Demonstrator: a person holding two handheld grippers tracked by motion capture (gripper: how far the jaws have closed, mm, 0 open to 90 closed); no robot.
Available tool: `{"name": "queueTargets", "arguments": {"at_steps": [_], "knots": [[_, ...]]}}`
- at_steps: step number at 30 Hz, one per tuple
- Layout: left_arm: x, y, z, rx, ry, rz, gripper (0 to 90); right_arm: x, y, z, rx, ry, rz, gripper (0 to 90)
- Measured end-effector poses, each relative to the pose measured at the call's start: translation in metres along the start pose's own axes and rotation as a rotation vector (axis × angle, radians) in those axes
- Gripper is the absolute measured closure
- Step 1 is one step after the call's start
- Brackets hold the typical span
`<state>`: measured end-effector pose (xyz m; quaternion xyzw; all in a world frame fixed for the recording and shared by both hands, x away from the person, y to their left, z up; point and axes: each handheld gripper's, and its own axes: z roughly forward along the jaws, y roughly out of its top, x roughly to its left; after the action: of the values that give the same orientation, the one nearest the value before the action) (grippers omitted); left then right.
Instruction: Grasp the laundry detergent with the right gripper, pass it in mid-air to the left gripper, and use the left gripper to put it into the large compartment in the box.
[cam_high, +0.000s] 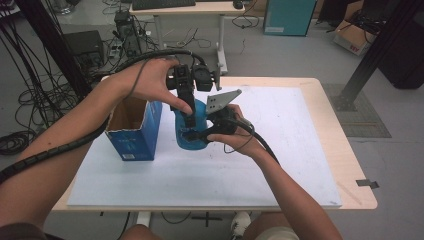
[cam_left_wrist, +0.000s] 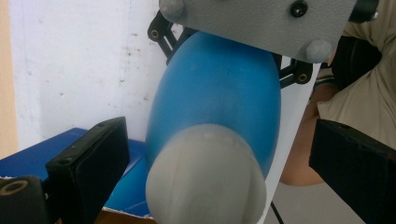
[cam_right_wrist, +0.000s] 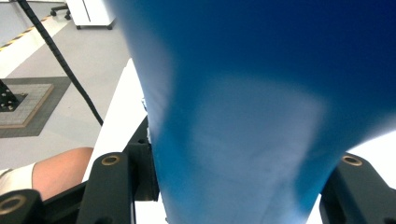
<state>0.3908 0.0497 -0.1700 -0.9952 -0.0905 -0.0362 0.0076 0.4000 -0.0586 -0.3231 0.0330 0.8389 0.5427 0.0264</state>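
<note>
Near the middle of the high view, you are holding a blue bottle (cam_high: 192, 131) upright over the white board (cam_high: 280, 150) that covers the desk (cam_high: 345, 165), just right of the open blue carton (cam_high: 134, 131). Your right tool (cam_high: 196, 135) is coming in low from the right of the frame, and in the right gripper view its jaws are sitting on either side of the bottle's narrowing lower body, closed in against it, so it appears to be clamping the bottle there. Your left tool (cam_high: 189, 119) is reaching down from above; in the left gripper view its jaws are standing wide apart on either side of the pale grey cap (cam_left_wrist: 205, 179), touching nothing.

Judging by its smooth, evenly rounded blue wall, the bottle is probably plastic: fairly light, rigid enough to take a firm squeeze, but slick and curved, so it may be inclined to slide or rotate between flat pads. Whether it is full, I cannot tell. The tapered part where your right tool is sitting looks like the soundest hold, since the swelling body keeps it from slipping through. The cap is narrower and looks matt, so it should be offering the left tool a better purchase than the glossy belly.
</note>
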Motion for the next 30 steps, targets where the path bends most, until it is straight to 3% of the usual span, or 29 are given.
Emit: {"name": "queueTargets", "arguments": {"at_steps": [6, 7, 11, 30], "knots": [[0.0005, -0.0011, 0.0012, 0.014, 0.002, 0.002, 5.7, 0.0004, 0.0018, 0.0002, 0.001, 0.005, -0.010, 42.1], [0.0002, -0.0015, 0.0024, -0.009, 0.015, -0.001, 5.7, 0.0005, 0.0021, 0.0002, -0.001, 0.005, -0.010, 42.0], [0.0004, -0.0019, 0.0029, -0.002, 0.002, 0.001, 5.7, -0.0007, 0.0029, -0.0005, 0.001, 0.004, -0.030, 42.1], [0.0006, -0.0028, 0.0043, -0.001, 0.003, -0.003, 5.7, 0.0008, 0.0046, -0.0004, 0.004, 0.006, -0.033, 42.1]]}}
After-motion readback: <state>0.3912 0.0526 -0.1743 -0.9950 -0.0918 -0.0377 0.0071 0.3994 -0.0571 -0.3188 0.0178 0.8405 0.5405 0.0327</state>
